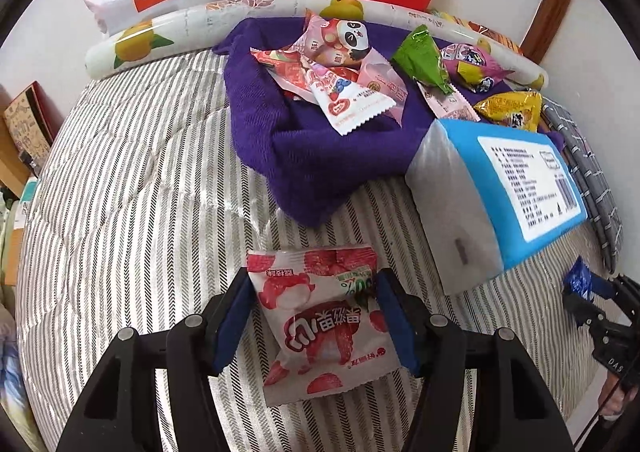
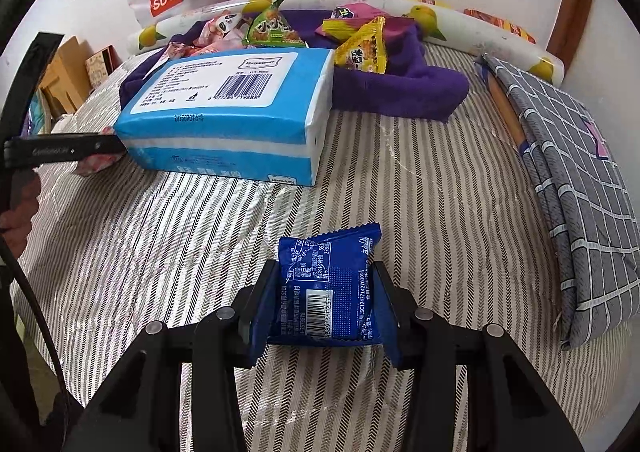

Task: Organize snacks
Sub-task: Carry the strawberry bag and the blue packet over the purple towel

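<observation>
The left hand-held gripper [image 1: 314, 316] is clamped on a red-and-white strawberry packet [image 1: 320, 324], its pads pressing both side edges just above the striped bed [image 1: 132, 211]. The right hand-held gripper [image 2: 324, 304] likewise grips a blue packet [image 2: 328, 284] over the bed. Beyond, a purple towel [image 1: 296, 155] carries loose snacks [image 1: 340, 63] beside a blue tissue pack [image 2: 224, 111].

- Left gripper [image 1: 316, 316]: black angular frame, blue pads inside the jaws, round silver screws just behind them.
- Right gripper [image 2: 324, 302]: same black frame, blue pads, silver screws behind.
</observation>
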